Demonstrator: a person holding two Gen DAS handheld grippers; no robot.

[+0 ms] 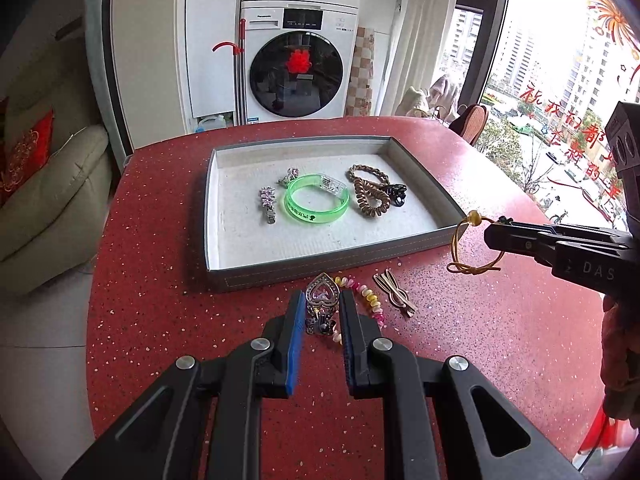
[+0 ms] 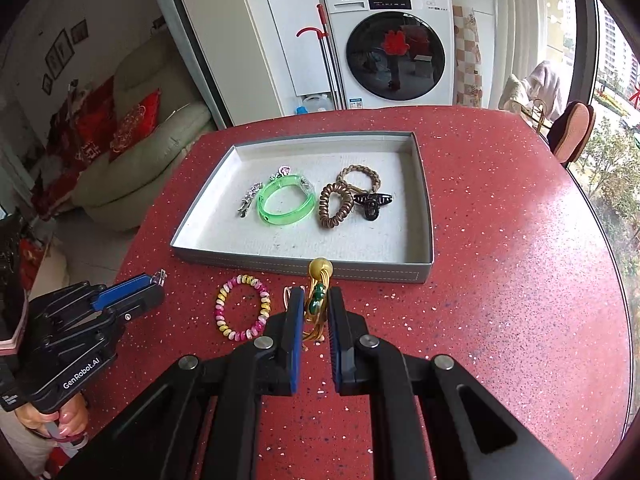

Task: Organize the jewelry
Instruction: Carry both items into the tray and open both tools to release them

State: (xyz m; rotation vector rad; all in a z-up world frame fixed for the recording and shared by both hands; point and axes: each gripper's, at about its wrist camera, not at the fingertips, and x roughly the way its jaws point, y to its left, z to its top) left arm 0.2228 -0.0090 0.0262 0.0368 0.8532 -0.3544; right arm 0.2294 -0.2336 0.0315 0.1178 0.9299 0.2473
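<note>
A: Status check. The left hand-held gripper [image 1: 320, 312] has its pads closed on a silver heart-shaped hair claw [image 1: 322, 300], held clear of the red table [image 1: 460, 340]. The right hand-held gripper [image 2: 314, 312] is nearly closed on a gold wire bangle [image 2: 318, 300] with an amber bead; in the left wrist view the bangle hangs free from the jaw tips, just beside the near right corner of the grey tray [image 1: 320, 272].

B: And the tray contents?

A: A green translucent bangle [image 1: 316, 204], a rhinestone hair clip [image 1: 269, 204], a brown spiral hair tie [image 1: 372, 200] and a black claw clip [image 1: 396, 194]. Two items remain on the table near the tray's front wall: a multicoloured spiral hair tie [image 2: 242, 308] and a beige bow-shaped clip [image 1: 394, 292].

B: Failure modes from here?

A: In my judgement, three. First, the bangle is thin wire pinched at one point; a quick swing could rotate it out of the pads. Second, its hanging loop could catch the tray's front wall if carried over too low, dragging the tray. Third, the claw is an irregular shape; if it shifts between the pads it could spring out. Also, a release above the green bangle would stack items rather than organise them.
</note>
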